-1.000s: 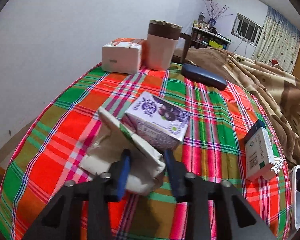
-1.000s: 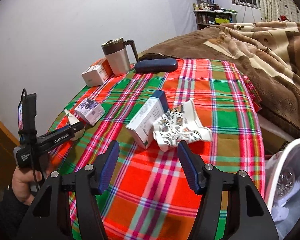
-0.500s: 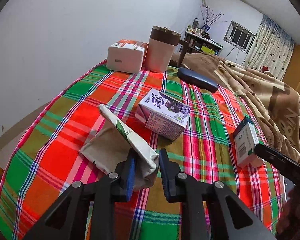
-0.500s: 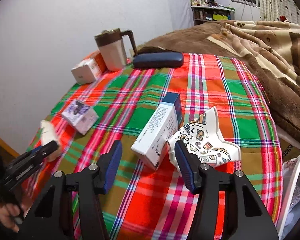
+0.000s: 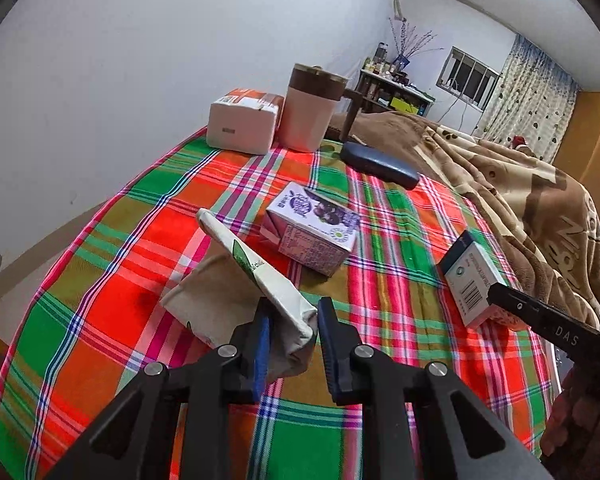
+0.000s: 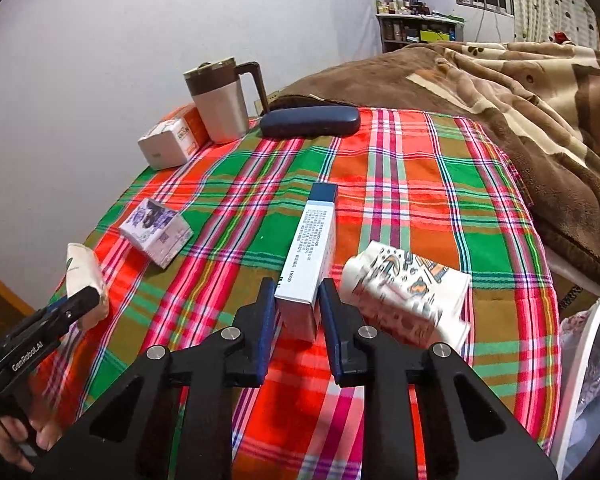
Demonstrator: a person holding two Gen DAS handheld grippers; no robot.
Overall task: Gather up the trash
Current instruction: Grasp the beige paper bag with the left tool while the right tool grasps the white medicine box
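My left gripper (image 5: pixel 295 308) is shut on a crumpled white paper packet (image 5: pixel 236 280) with green print, one end resting on the plaid tablecloth (image 5: pixel 100 280). The right gripper (image 6: pixel 297 292) has its jaws closing, and its pads press the near end of a long white and blue box (image 6: pixel 316 232). A crushed patterned paper cup (image 6: pixel 408 296) lies blurred just right of that box. Further left a purple drink carton (image 6: pixel 156 232) lies on its side. In the left wrist view the carton (image 5: pixel 312 236) sits beyond the packet and the box (image 5: pixel 472 280) is at the right.
At the back stand a beige mug (image 5: pixel 312 112), a white and orange box (image 5: pixel 244 124) and a dark blue case (image 5: pixel 380 164). A brown blanket (image 6: pixel 540 112) borders the cloth on the right. A white bin (image 6: pixel 588 360) with trash stands at the lower right.
The left jaws closed on the paper packet and raised its near end. The right gripper moved left onto the white and blue box and closed on it; the patterned cup shifted right.
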